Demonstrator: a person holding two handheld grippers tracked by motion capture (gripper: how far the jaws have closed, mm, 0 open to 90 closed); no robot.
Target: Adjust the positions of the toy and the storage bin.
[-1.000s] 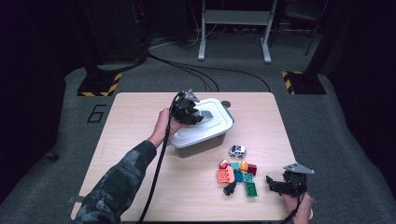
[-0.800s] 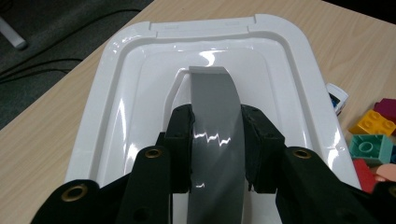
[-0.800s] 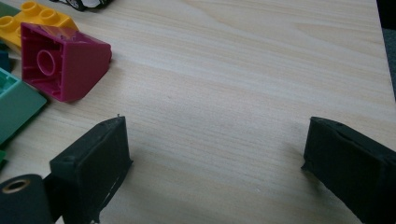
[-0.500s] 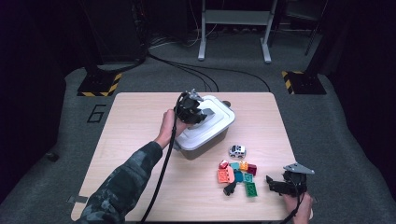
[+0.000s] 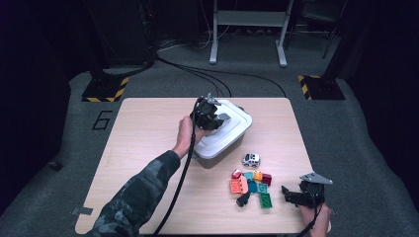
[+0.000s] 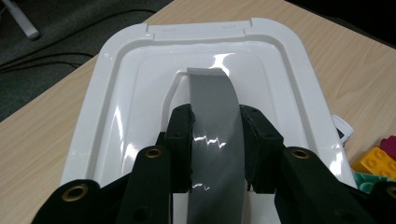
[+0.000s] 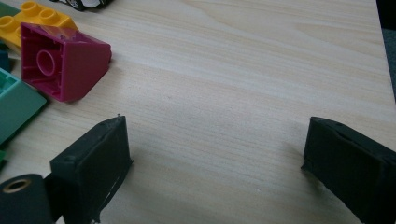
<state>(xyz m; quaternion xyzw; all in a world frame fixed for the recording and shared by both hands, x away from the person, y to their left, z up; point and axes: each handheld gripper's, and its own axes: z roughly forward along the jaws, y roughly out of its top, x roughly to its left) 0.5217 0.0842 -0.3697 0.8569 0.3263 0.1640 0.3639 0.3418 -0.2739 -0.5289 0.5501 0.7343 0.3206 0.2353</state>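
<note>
A white lid (image 5: 232, 129) sits on a grey box (image 5: 217, 159) at the middle of the table. My left gripper (image 5: 210, 116) is above it, shut on the lid's grey handle (image 6: 212, 100), with both pads pressed against the strap's sides. A white toy car (image 5: 251, 159) and a cluster of coloured bricks (image 5: 249, 185) lie in front of the box to the right. My right gripper (image 5: 289, 195) rests low at the table's near right, open with only bare wood between its jaws (image 7: 215, 140). A magenta brick (image 7: 63, 63) lies beyond its left jaw.
A yellow brick (image 7: 37, 16) and a green brick (image 7: 14, 105) lie by the magenta one. A small black piece (image 5: 242, 200) sits at the near side of the cluster. The wooden table (image 5: 138, 128) is bare on its left half. Cables run across the floor behind.
My left gripper has shifted a little to the right over the box, and the lid now looks slightly moved with it. The right gripper has kept still.
</note>
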